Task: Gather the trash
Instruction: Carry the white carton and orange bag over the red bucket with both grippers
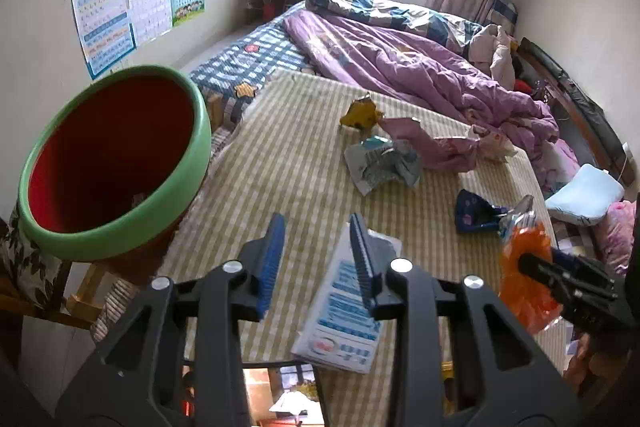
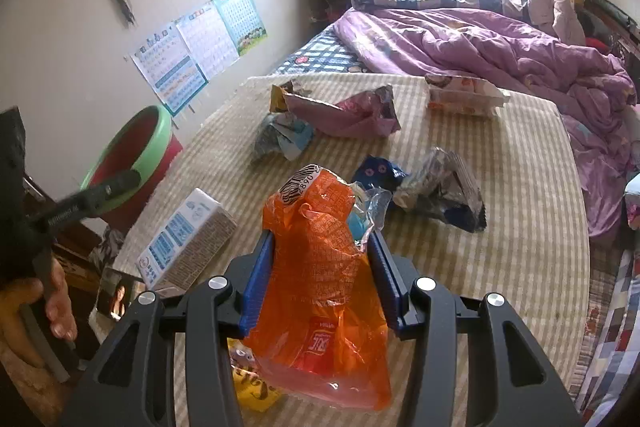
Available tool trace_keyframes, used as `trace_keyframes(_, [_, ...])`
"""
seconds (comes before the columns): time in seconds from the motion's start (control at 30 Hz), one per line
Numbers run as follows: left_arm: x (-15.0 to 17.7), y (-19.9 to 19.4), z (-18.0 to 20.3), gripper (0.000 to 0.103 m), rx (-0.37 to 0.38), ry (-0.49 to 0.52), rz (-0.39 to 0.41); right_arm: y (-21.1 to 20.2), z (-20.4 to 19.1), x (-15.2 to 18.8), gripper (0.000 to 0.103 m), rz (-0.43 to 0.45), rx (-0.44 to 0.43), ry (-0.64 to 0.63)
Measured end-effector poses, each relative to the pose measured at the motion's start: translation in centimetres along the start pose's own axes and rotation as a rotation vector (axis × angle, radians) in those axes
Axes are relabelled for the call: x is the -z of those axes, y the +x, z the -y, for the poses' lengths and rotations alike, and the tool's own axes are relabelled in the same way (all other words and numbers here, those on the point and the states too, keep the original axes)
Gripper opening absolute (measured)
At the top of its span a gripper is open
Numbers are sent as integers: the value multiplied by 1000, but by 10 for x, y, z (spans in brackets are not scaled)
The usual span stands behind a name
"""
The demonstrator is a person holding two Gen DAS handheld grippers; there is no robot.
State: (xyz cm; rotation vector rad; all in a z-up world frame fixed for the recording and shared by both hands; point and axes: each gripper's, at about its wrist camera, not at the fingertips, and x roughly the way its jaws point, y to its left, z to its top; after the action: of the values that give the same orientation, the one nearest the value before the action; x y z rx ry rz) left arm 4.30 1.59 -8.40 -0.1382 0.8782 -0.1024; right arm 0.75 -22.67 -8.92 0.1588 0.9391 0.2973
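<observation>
In the right wrist view my right gripper (image 2: 320, 243) is shut on a crumpled orange plastic bag (image 2: 316, 279), held above the striped mat (image 2: 500, 227). The left wrist view shows that bag (image 1: 524, 279) at the right edge. My left gripper (image 1: 317, 227) stands open over the mat with nothing between its fingers. A white and blue box (image 1: 344, 311) lies just behind its right finger. The red bin with a green rim (image 1: 120, 227) stands at the left, beside the bed. Pink (image 1: 424, 143), yellow (image 1: 360, 113), blue-white (image 1: 380, 163) and dark blue (image 1: 474, 213) wrappers lie further back.
A purple quilt (image 1: 420, 67) is heaped behind the mat, with a pale blue pillow (image 1: 584, 195) at the right. A silvery wrapper (image 2: 444, 191) and a white-orange packet (image 2: 460, 95) lie on the mat. A hand (image 2: 52, 303) holds the left gripper's handle. Posters (image 1: 120, 15) hang on the left wall.
</observation>
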Motion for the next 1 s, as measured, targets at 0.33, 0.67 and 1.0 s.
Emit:
trace_keyframes(0.33, [28, 38, 28, 61, 26, 155, -158, 5, 3, 5, 47, -17, 7, 35])
trace_keyframes(0.67, [38, 55, 38, 54, 11, 191, -199, 4, 7, 8, 47, -18, 9, 54])
trace_keyframes(1.0, [12, 17, 23, 54, 1, 132, -39, 3, -7, -4, 47, 4, -16, 18])
